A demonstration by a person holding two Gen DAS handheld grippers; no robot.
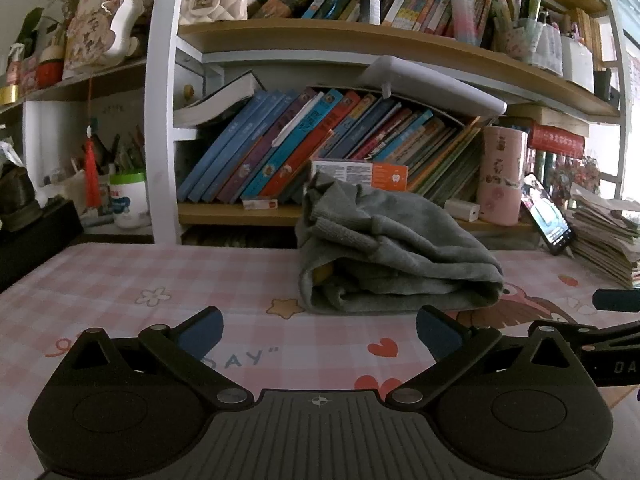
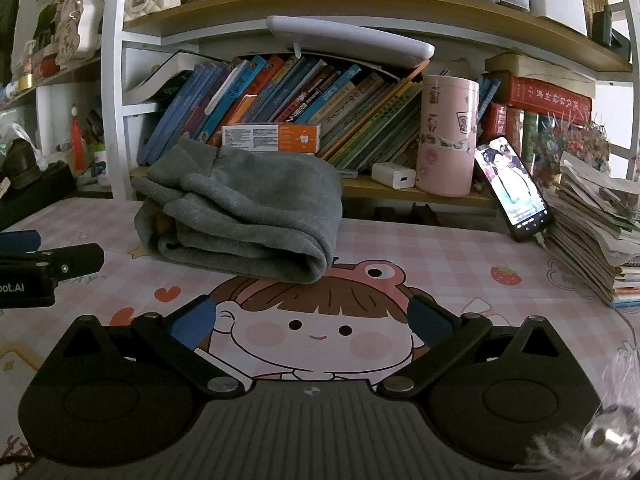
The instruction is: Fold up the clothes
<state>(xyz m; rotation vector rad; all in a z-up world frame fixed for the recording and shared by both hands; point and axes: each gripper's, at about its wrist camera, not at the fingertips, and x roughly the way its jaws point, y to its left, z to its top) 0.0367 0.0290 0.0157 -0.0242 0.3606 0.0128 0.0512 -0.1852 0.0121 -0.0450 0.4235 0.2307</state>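
Note:
A grey fleece garment [image 1: 392, 248] lies folded in a thick bundle on the pink checked table mat [image 1: 160, 280], near the back edge by the bookshelf. It also shows in the right wrist view [image 2: 244, 216]. My left gripper [image 1: 320, 332] is open and empty, low over the mat, a short way in front of the bundle. My right gripper [image 2: 312, 320] is open and empty, in front and to the right of the bundle, over the cartoon girl print [image 2: 312, 320]. Each gripper's side shows in the other's view.
A bookshelf [image 1: 360, 40] full of books stands behind the table. A pink canister [image 2: 446, 136], a white charger [image 2: 394, 176] and a lit phone [image 2: 512, 188] stand at the back right. A stack of papers [image 2: 592, 232] lies at the right edge.

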